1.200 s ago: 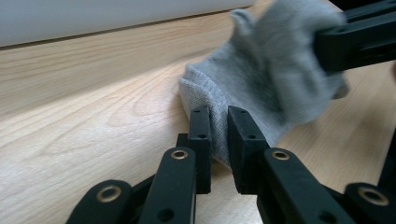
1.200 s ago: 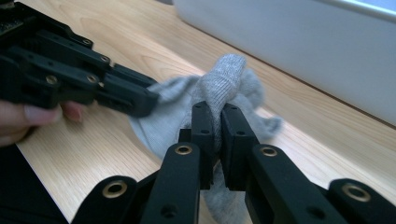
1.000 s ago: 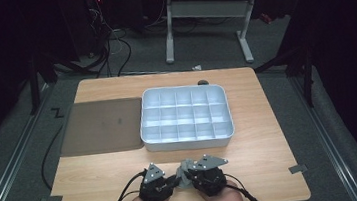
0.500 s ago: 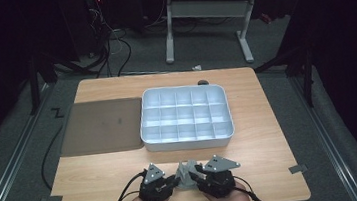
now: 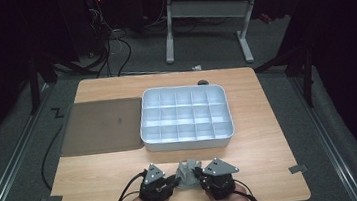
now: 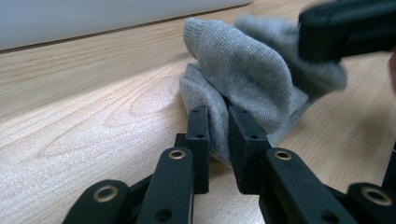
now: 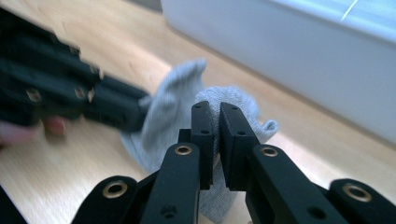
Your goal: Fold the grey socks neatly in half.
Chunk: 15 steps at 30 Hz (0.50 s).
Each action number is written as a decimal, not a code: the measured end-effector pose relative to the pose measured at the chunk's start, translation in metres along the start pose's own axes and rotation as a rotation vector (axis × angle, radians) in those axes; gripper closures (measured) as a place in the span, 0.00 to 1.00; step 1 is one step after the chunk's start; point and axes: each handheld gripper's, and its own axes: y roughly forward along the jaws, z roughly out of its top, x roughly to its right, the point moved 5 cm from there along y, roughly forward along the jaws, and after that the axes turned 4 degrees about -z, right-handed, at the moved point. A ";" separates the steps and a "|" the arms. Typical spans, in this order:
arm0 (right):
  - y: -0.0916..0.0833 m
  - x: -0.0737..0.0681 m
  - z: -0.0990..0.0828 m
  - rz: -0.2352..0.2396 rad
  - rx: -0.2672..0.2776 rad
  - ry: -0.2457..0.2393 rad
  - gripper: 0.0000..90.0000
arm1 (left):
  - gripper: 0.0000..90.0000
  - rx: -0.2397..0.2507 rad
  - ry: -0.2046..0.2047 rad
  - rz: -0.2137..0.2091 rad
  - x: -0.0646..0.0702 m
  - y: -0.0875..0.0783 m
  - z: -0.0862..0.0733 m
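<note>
A small grey knitted cloth point(image 5: 188, 174) lies bunched on the wooden table point(image 5: 99, 176) near its front edge, between my two grippers. My left gripper point(image 5: 174, 181) is shut on the cloth's point(image 6: 243, 84) left side, a fold pinched at its tips point(image 6: 218, 116). My right gripper point(image 5: 199, 175) is shut on the other side of the cloth point(image 7: 173, 107), fabric caught between its tips point(image 7: 215, 112). The left gripper point(image 7: 93, 102) appears blurred in the right gripper view, and the right gripper point(image 6: 345, 28) at the upper right of the left gripper view.
A white tray point(image 5: 188, 139) with several compartments stands mid-table just beyond the cloth. A dark brown mat point(image 5: 100, 126) lies to its left. Cables trail from both grippers off the front edge. Desk legs point(image 5: 169, 31) stand on the floor beyond.
The right gripper has shifted slightly right, and the grey cloth between the two grippers is now lifted and stretched a little more.
</note>
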 end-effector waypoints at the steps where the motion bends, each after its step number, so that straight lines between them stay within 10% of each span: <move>1: -0.001 0.000 0.003 -0.001 0.004 -0.003 0.95 | 0.88 -0.001 0.001 0.000 0.000 0.000 0.000; 15: 0.027 -0.023 0.013 0.120 -0.019 0.023 0.95 | 0.89 -0.011 0.026 -0.002 0.003 0.002 0.000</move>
